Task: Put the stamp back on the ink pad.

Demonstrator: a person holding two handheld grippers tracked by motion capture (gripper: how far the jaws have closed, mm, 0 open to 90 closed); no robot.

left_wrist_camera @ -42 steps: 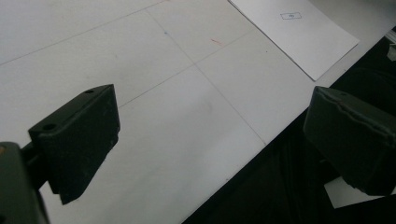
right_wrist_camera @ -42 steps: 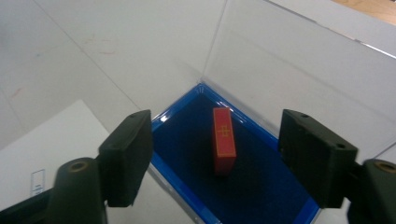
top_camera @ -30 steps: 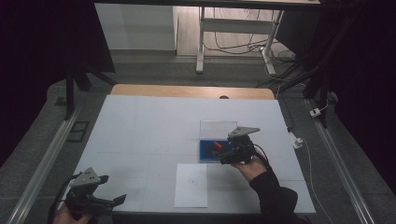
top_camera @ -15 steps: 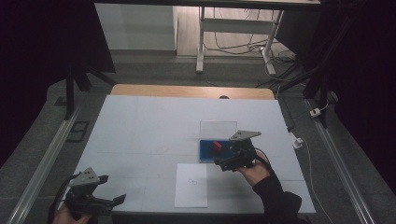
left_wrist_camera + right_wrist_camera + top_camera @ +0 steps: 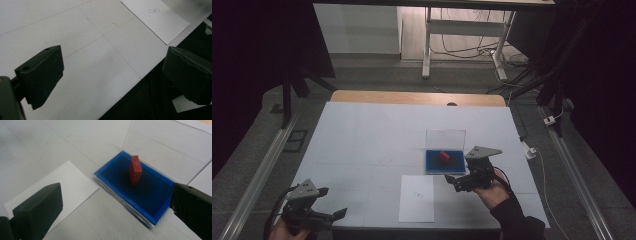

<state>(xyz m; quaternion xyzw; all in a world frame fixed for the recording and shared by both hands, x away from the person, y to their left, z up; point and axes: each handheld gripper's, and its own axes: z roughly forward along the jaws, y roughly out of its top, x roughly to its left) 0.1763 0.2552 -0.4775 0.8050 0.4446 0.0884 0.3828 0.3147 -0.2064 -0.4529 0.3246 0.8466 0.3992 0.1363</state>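
- Black left gripper [image 5: 319, 215] waits at the table's near-left corner, jaws wide apart and empty.
- White paper sheet [image 5: 417, 197] lies flat just left of the box, seemingly unstamped.
- Small red rectangular stamp block [image 5: 135, 170] stands upright inside the blue-lined clear plastic box [image 5: 140, 192], lid raised.
- Black right gripper [image 5: 462, 181] hovers near the box, jaws spread, holding nothing; picking up the block looks yet to be done.

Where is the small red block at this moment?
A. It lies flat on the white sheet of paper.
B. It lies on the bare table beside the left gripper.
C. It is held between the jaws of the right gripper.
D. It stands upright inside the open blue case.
D: the red block stands on end on the blue lining of the open case, and the right gripper has its jaws wide apart and empty.
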